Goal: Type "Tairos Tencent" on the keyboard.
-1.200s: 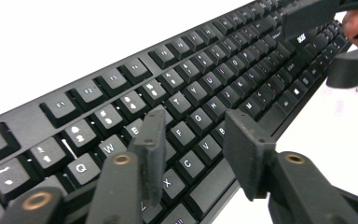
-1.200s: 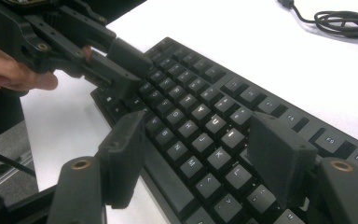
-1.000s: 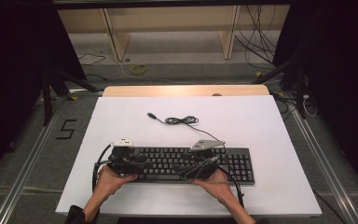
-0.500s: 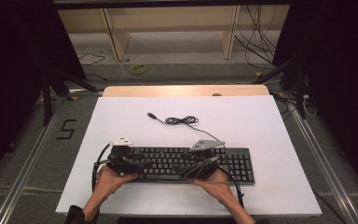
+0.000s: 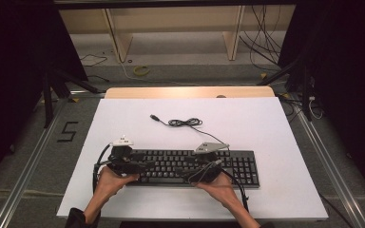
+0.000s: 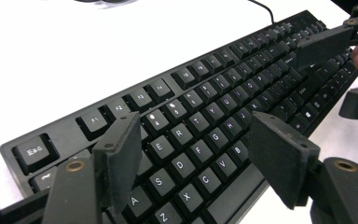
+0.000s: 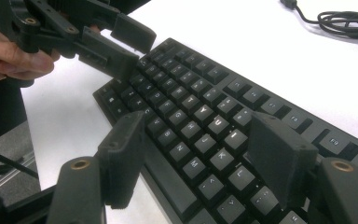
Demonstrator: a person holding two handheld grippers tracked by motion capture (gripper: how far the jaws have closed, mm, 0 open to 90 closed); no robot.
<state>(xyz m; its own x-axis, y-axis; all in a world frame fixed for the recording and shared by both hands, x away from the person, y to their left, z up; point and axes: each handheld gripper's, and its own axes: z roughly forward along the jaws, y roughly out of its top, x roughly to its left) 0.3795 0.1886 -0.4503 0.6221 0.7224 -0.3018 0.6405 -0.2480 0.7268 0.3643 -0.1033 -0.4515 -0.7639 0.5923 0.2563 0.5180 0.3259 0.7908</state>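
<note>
A black keyboard (image 5: pixel 190 166) lay along the near part of the white worktop (image 5: pixel 275 142), its long side running left to right in the high view. From that camera both grasping ends were hard to read: the left gripper (image 5: pixel 134 166) sat over the keyboard's left end and the right gripper (image 5: pixel 209 167) over its middle, each a dark shape against dark keys, with a hand behind it. The person's left hand (image 5: pixel 108 180) and right hand (image 5: pixel 218 184) came in from the bottom edge, and the forearms were cut off there.

The gripper views settled the fingers. In the left gripper view the left gripper (image 6: pixel 193 156) had its fingers (image 6: pixel 121 161) spread wide above the letter keys, gripping nothing; the keyboard (image 6: pixel 205 112) ran off the frame at the lower and right edges. In the right gripper view the right gripper (image 7: pixel 200 156) likewise had its fingers (image 7: pixel 279 156) wide apart over the keys, empty, with the left gripper (image 7: pixel 121 44) farther off above the keyboard's (image 7: pixel 191 107) far end.

The keyboard's cable (image 5: pixel 183 122) lay in a loose coil on the worktop beyond the keyboard, its plug end pointing left. Where it joined the keyboard was hidden behind the right gripper's grey plate.
</note>
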